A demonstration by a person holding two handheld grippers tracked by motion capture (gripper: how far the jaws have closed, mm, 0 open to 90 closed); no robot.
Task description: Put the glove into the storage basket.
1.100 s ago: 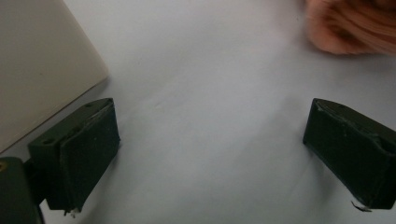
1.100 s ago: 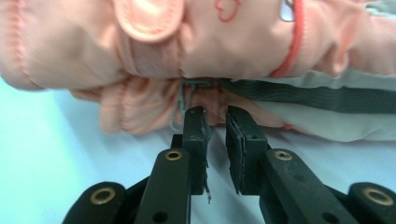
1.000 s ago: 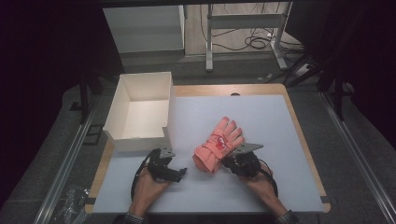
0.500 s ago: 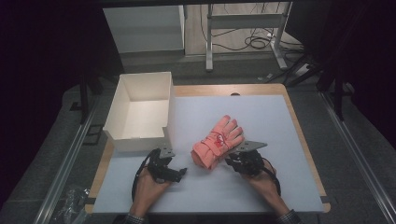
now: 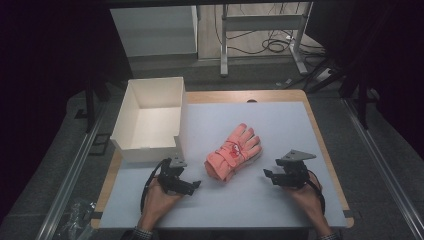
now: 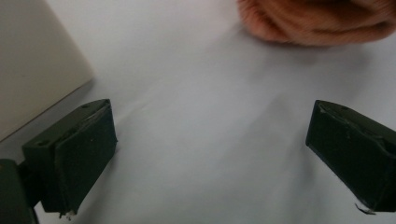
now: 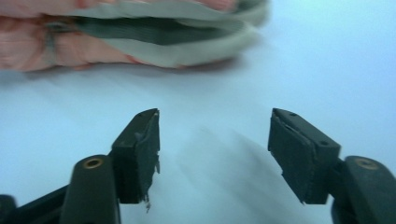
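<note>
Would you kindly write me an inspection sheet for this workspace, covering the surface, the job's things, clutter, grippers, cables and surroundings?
Surface: white mat on a wooden table, flat and clean.
Job's things: pink glove lying flat mid-mat, fingers pointing away from the person; white box open at the far left, nothing inside.
Clutter: nothing seen on the mat.
Grippers: left hand-held gripper open, near the box corner, holding nothing; right hand-held gripper has just been opening, nothing between its jaws, apart from the glove's cuff.
Cables: black cable loops from the left gripper; floor cables beyond the table.
Surroundings: dark room, metal frame legs behind, crumpled plastic on the floor.
</note>
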